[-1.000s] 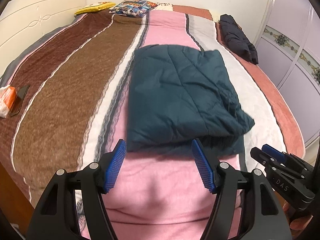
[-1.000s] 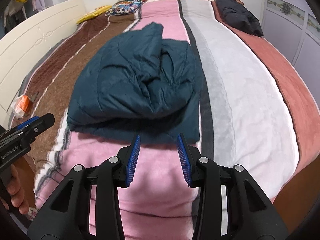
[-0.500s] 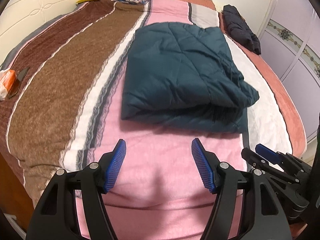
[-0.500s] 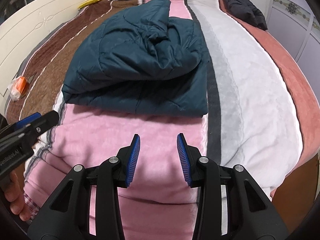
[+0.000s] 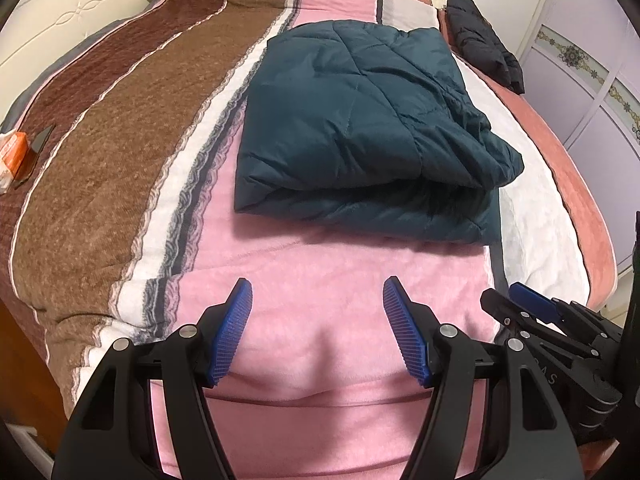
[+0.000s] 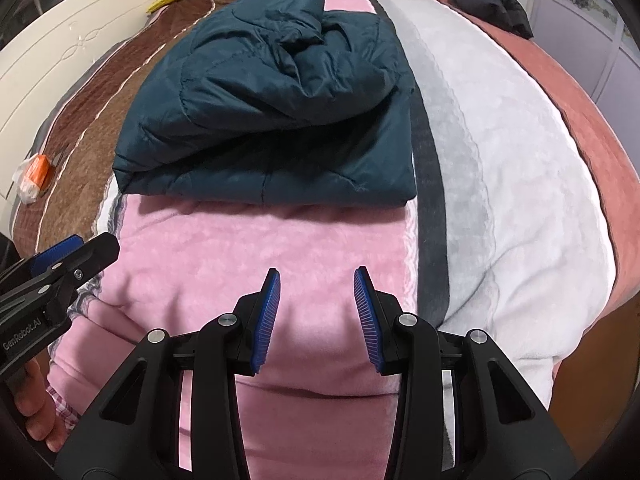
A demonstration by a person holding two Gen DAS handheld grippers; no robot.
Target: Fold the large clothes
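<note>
- The bed carries everything: a plush striped blanket in brown, white, pink, grey and rust bands, soft enough to give under any press, so a fold cannot be creased hard against it.
- The teal quilted jacket lies on the pink and grey bands around the middle of the bed, nearer its right edge than its left, well short of the foot edge where both tools hover.
- It already sits as a thick folded bundle, a flat lower layer with a puffier, rumpled layer on top that bulges at the right side.
- By its look it is padded and light for its bulk, fully limp, with a smooth shell that probably slips between ribbed pads; a shallow pinch would likely slide off or lift only the top layer.
- The best hold seems to be the near hem, taken at its two corners, biting deep enough to catch every layer.
- The black jacket rests at the far right edge of the bed, apart from the teal one.
- The left tongs stand wide, holding nothing, above the pink band at the foot edge.
- The right tongs stand at a narrower gap, also holding nothing, just beside them.
</note>
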